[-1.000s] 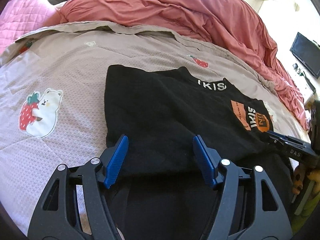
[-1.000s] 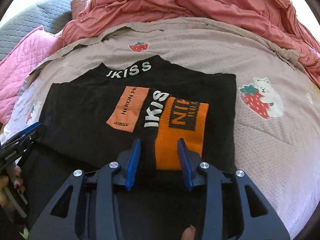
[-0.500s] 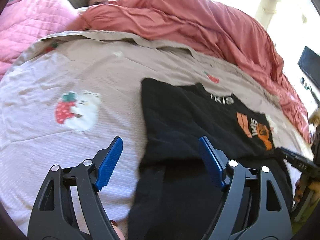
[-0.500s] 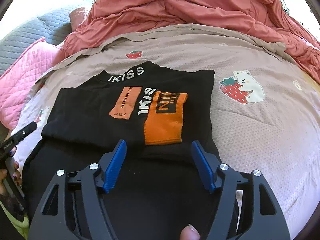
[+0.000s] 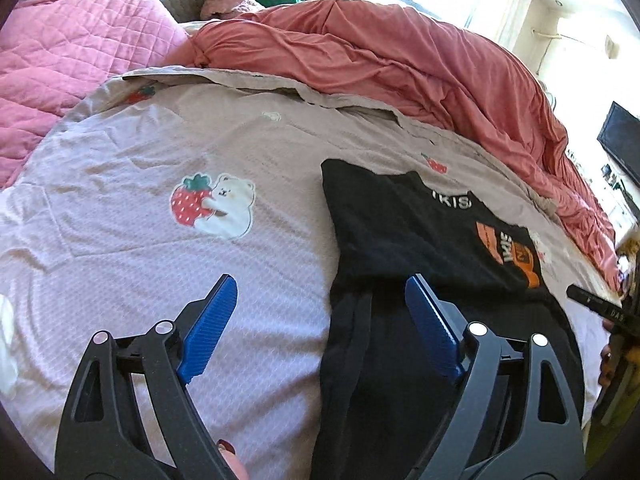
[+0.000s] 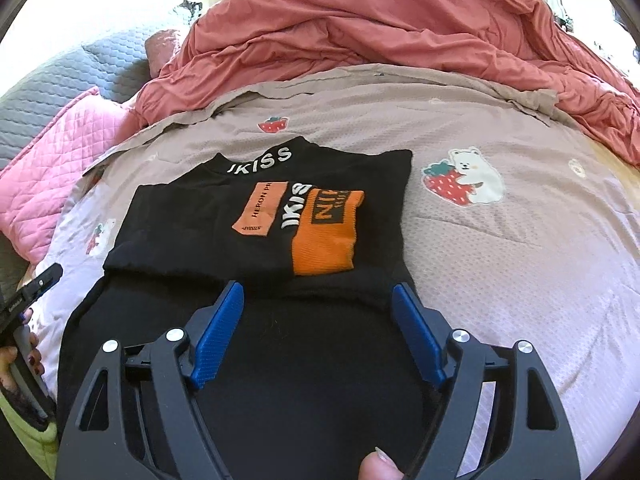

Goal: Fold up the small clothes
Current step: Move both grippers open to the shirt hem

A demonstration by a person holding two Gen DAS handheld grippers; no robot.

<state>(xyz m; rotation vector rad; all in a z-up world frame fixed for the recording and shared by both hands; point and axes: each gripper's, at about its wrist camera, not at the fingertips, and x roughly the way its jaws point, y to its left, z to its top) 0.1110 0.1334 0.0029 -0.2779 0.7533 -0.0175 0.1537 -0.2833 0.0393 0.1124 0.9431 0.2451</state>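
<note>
Opening wide and empty, both tongs hover over the bed [image 5: 120,240]: right tongs [image 6: 316,336] sit square over the black top [image 6: 256,220], left tongs [image 5: 320,332] straddle its left edge.

bed [image 6: 520,248], black top [image 6: 240,248], red duvet [image 6: 400,28]

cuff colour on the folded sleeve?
Orange with a black lettered patch; the cuff lies on the black top. Clearest in the right wrist view.

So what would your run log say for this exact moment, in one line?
step: fold small clothes | black top: lying part-folded on bedspread | left gripper: opening, empty | right gripper: opening, empty
</note>
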